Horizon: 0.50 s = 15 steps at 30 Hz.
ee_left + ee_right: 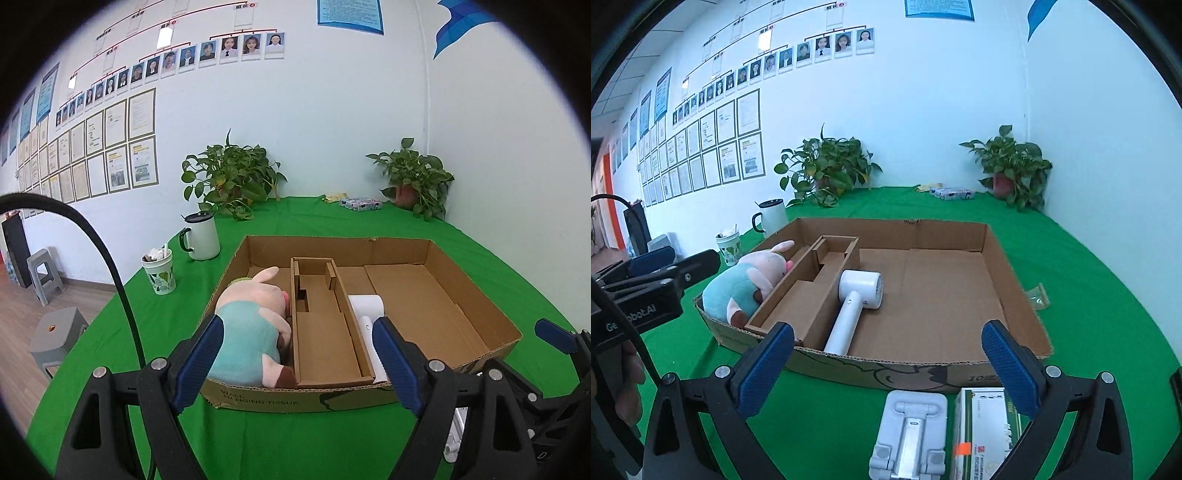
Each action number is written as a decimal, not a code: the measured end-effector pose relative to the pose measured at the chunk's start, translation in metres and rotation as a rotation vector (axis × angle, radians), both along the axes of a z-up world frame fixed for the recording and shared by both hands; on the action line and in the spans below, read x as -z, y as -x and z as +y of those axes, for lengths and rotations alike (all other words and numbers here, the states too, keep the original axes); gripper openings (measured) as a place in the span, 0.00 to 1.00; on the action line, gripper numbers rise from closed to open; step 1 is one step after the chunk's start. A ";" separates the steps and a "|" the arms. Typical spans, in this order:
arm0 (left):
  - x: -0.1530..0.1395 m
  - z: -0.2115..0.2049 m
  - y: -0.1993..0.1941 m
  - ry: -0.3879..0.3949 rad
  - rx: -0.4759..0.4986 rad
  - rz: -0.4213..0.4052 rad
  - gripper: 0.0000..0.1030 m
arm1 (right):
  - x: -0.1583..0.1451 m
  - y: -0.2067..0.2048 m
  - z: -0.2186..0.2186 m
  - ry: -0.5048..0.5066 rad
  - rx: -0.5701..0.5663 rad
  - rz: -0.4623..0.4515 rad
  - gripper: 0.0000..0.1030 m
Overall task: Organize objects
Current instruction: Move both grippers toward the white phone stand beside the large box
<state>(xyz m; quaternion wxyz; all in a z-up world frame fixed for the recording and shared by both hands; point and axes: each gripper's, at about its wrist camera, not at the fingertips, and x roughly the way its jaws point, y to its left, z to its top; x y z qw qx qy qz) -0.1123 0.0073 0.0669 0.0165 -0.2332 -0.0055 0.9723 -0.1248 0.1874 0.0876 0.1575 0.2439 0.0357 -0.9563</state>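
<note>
Working left to right from the shallow brown cardboard tray (923, 280) as our landmark, we first pass, beyond its far-left corner, a green-patterned paper cup (159, 271) stuffed with scraps and a white enamel mug with a black lid (201, 236); we judge these to be bystanders parked out of the way.

Our left tool (295, 354) hangs just before the tray's near-left corner, its blue-padded fingers spread wide and holding nothing. Directly beyond it, in the tray's left section, lies the pink plush pig in a teal shirt (251, 325), pressed against the tall cardboard divider insert (321, 325). That snug slot seems to be why it sits there: the insert wall keeps it from rolling.

Right of the divider, the white handheld fan with a round head (855, 301) lies flat on the tray floor, handle pointing at the near wall, head toward the middle. The rest of the right section is bare cardboard, so we judge there is room for more.

Our right tool (886, 365) hovers before the tray's near wall, also wide open and empty. Below it on the green tabletop (831, 406), outside the tray, wait a white folding phone stand (908, 435) and, just right of it, a green-and-white carton (982, 432). These look like the next things to pack.
</note>
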 end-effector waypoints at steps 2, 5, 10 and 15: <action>0.000 0.000 -0.006 -0.001 -0.010 -0.002 0.80 | -0.001 -0.005 0.001 -0.002 0.006 -0.002 0.99; 0.001 -0.002 -0.013 -0.012 -0.022 -0.009 0.79 | 0.000 -0.009 0.008 0.035 0.004 -0.027 0.98; 0.006 0.000 -0.016 0.007 0.013 -0.046 0.01 | 0.007 -0.009 0.007 0.003 0.026 -0.035 0.22; 0.003 0.004 -0.023 0.013 0.028 0.003 0.14 | 0.007 -0.015 0.008 0.028 -0.019 -0.012 0.28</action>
